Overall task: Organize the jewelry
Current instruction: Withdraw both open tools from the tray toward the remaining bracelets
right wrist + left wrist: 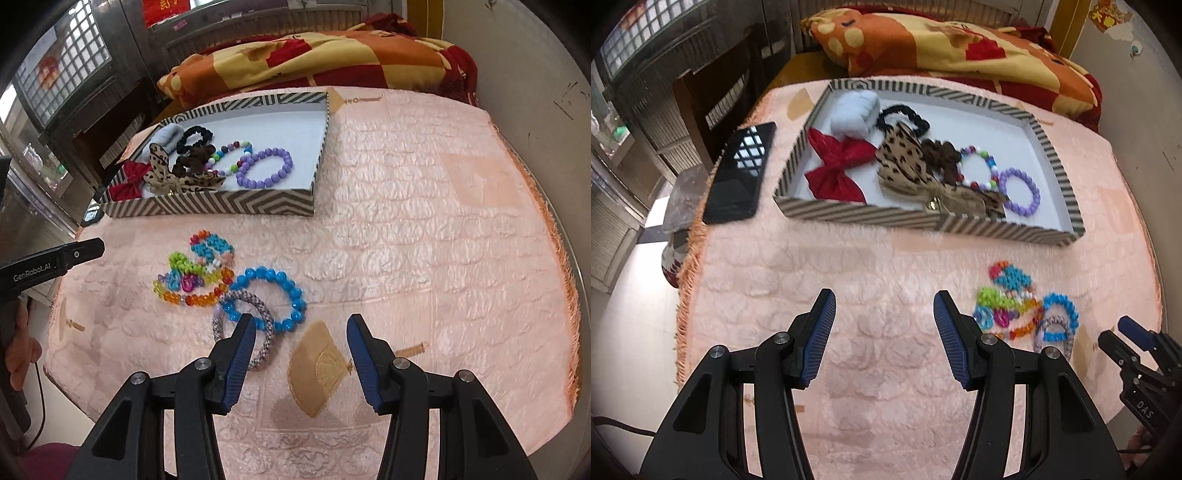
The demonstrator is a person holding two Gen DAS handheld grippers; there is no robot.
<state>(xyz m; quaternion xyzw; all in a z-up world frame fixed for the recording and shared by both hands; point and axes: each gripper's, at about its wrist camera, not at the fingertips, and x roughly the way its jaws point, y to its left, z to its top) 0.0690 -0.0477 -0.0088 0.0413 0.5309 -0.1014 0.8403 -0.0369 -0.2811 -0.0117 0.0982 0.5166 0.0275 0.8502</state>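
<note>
A striped shallow box point(923, 219) point(221, 205) on the pink cloth holds a red bow point(836, 166), a leopard bow point(905, 162), a black scrunchie point(905, 116), a multicolour bead bracelet point(979, 166) and a purple bead bracelet point(1021, 192) point(266, 168). A pile of loose bracelets point(1023, 306) lies in front of the box: a blue bead bracelet point(269, 299), a braided bangle point(255, 332) and colourful ones point(192, 273). My left gripper point(884, 317) is open and empty, left of the pile. My right gripper point(301, 338) is open and empty, just short of the blue bracelet.
A black phone point(740, 173) lies left of the box. A folded orange and red blanket point(942, 48) point(314, 51) lies behind the box. The cloth's fringed edge point(689, 277) runs along the left. A wall point(535, 74) stands at the right.
</note>
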